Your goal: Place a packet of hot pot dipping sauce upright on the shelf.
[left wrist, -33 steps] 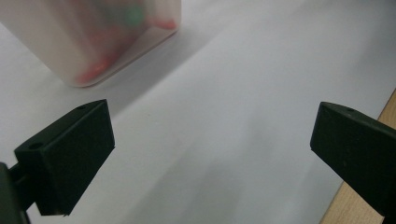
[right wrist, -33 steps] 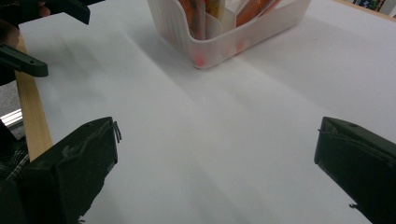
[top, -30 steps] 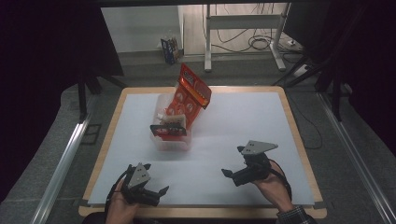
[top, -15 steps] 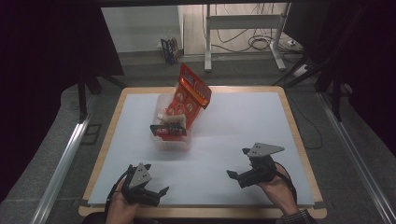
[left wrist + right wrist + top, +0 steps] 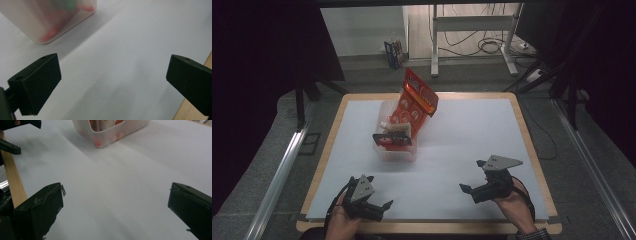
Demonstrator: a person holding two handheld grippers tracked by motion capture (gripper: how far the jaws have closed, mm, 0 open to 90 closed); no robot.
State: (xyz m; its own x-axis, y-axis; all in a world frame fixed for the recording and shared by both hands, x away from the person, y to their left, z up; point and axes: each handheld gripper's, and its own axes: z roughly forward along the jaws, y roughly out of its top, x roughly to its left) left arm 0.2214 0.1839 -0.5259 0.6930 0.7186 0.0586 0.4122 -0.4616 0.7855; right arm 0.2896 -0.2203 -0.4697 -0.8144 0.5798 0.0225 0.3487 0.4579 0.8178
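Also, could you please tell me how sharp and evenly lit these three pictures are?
High view: the white table sheet is evenly lit, the surroundings dark, and the tall red snack bag reads sharply. Left gripper view: the translucent plastic bin is blurred, with a soft shadow beside it. Right gripper view: the same bin is slightly soft; faint shadows streak the sheet.

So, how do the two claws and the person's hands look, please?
Both the left claw and the right claw are black, with two blocky jaws each and a grey three-cornered plate on top. Black cable loops around each hand. A dark patterned sleeve cuff shows at the right hand.
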